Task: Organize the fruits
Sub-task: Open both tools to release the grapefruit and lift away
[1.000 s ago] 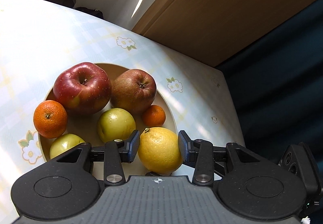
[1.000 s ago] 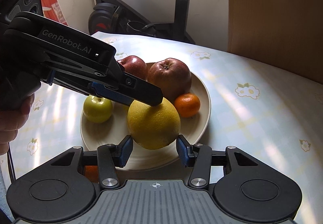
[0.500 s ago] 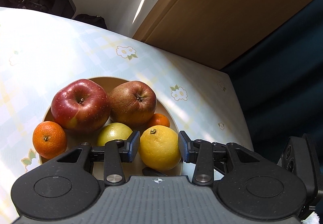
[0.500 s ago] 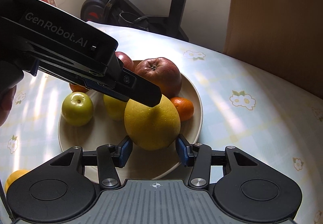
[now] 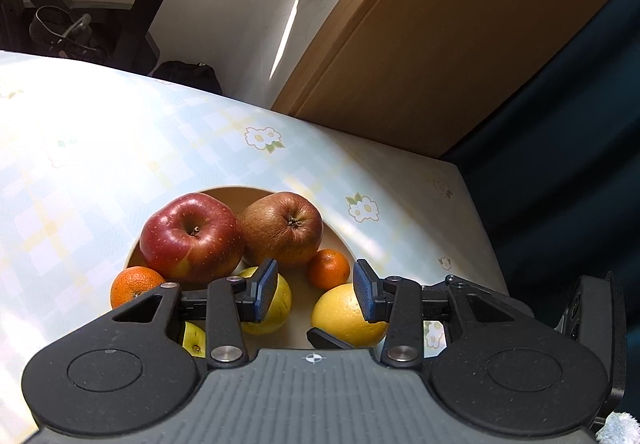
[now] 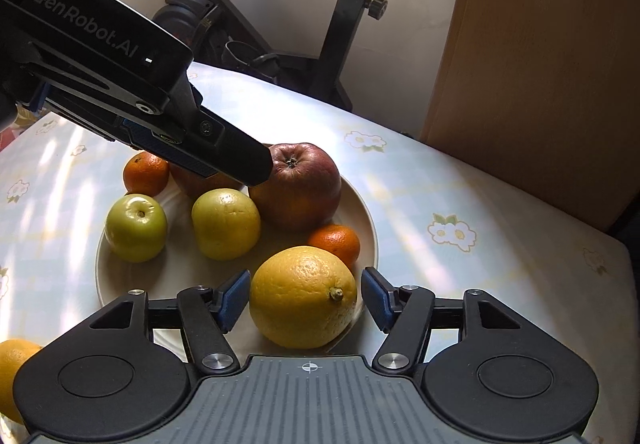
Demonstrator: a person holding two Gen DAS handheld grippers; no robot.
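A cream plate (image 6: 366, 211) on the flowered table holds two red apples (image 6: 298, 185) (image 5: 192, 238), two small oranges (image 6: 336, 242), a yellow-green fruit (image 6: 226, 224), a green apple (image 6: 136, 228) and a large yellow lemon (image 6: 304, 298). The lemon rests at the plate's near edge. My right gripper (image 6: 305, 300) is open, its pads on either side of the lemon with gaps. My left gripper (image 5: 316, 290) is open and empty above the plate; the lemon (image 5: 342, 316) lies below its right finger. In the right wrist view it hangs over the apples (image 6: 224, 159).
Another yellow-orange fruit (image 6: 14, 372) lies on the table at the lower left. An exercise bike (image 6: 320, 27) stands behind the table. A wooden panel (image 6: 540, 63) is on the right. The table's right edge (image 5: 476, 211) is near the plate.
Both grippers were shut on the lemon; both have opened. The lemon now rests on the plate. My left gripper has risen and pulled back; my right has backed off slightly.
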